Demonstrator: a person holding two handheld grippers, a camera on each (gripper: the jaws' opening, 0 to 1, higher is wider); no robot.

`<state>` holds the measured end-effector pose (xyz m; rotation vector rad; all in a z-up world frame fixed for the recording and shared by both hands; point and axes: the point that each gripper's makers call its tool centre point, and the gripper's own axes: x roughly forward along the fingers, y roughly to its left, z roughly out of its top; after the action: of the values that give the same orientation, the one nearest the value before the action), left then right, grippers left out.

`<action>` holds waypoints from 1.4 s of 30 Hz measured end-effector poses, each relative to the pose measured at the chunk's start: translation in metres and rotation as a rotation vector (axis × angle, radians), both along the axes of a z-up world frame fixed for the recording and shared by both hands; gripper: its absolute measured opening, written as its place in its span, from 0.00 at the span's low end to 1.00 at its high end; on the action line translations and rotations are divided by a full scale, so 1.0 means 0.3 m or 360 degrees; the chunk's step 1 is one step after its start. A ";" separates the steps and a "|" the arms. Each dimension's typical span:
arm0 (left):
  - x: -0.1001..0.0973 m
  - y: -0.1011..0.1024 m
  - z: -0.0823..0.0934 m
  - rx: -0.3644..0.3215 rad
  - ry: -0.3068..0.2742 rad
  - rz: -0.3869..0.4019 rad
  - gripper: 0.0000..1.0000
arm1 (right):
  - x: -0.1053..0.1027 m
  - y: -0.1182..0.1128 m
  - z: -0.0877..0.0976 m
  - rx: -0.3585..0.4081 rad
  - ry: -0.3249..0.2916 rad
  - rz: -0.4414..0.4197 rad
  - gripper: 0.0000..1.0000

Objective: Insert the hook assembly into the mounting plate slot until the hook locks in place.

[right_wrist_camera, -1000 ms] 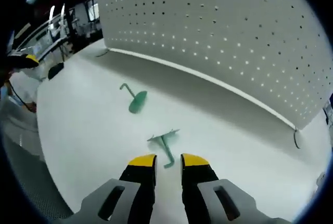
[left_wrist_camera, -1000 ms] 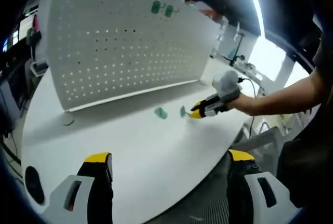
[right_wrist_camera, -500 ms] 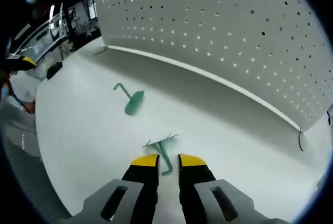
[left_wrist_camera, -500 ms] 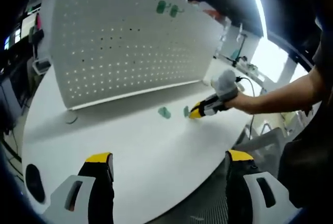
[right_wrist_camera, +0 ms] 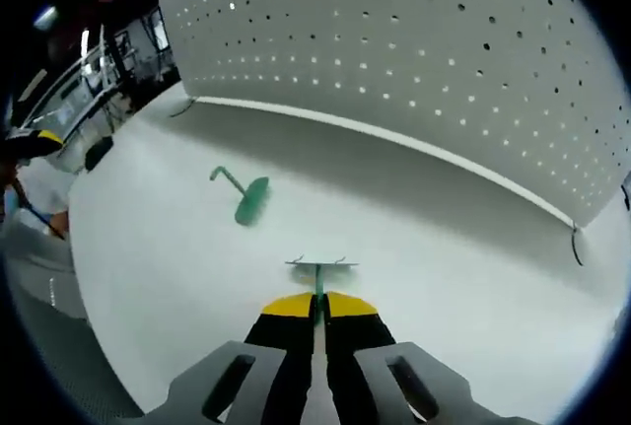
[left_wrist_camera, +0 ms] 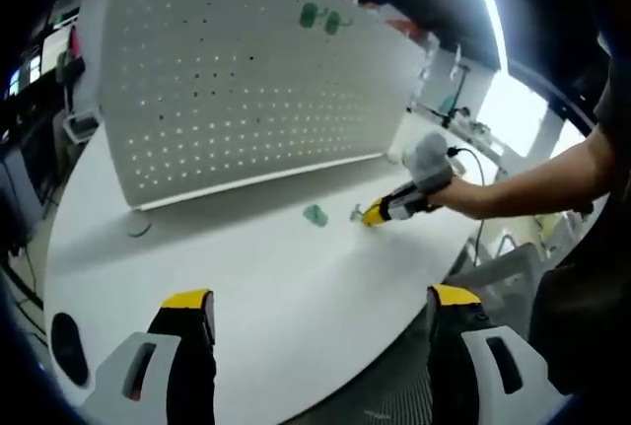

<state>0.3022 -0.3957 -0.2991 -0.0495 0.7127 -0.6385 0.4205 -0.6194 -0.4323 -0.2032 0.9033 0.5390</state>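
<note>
A white pegboard mounting plate [left_wrist_camera: 246, 90] [right_wrist_camera: 414, 60] stands upright at the back of the white table. Two green hooks [left_wrist_camera: 320, 19] hang near its top edge. My right gripper [right_wrist_camera: 317, 305] [left_wrist_camera: 373, 214] is shut on the stem of a green hook assembly [right_wrist_camera: 320, 269], whose crossbar sticks out just past the fingertips, low over the table. A second green hook [right_wrist_camera: 242, 196] [left_wrist_camera: 315, 215] lies flat on the table to the left of it. My left gripper [left_wrist_camera: 315, 312] is open near the table's front edge, with nothing between its jaws.
The white table [left_wrist_camera: 256, 277] is round with its edge close under my left gripper. A person's arm [left_wrist_camera: 532, 183] reaches in from the right. A dark cable [right_wrist_camera: 575, 247] hangs at the plate's right end. Benches and equipment [left_wrist_camera: 454, 100] stand behind.
My right gripper's jaws have closed on the hook assembly's stem, and the hook has turned so its crossbar faces squarely ahead. The left gripper has not moved.
</note>
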 end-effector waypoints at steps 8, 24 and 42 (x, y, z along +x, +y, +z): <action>0.004 0.004 0.014 -0.0006 -0.0021 0.0009 0.90 | 0.022 -0.007 0.059 0.0098 -0.0047 -0.0140 0.00; -0.007 -0.002 0.057 -0.0023 -0.0078 0.0000 0.90 | 0.045 -0.003 0.191 0.0224 -0.0139 -0.0223 0.00; 0.010 -0.037 0.121 -0.0098 -0.0148 0.0017 0.88 | -0.094 0.179 0.444 0.0955 0.0075 -0.0449 0.00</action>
<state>0.3051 -0.4067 -0.2628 -0.0797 0.6025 -0.6481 0.3924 -0.5658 -0.2989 0.4756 0.7630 0.5287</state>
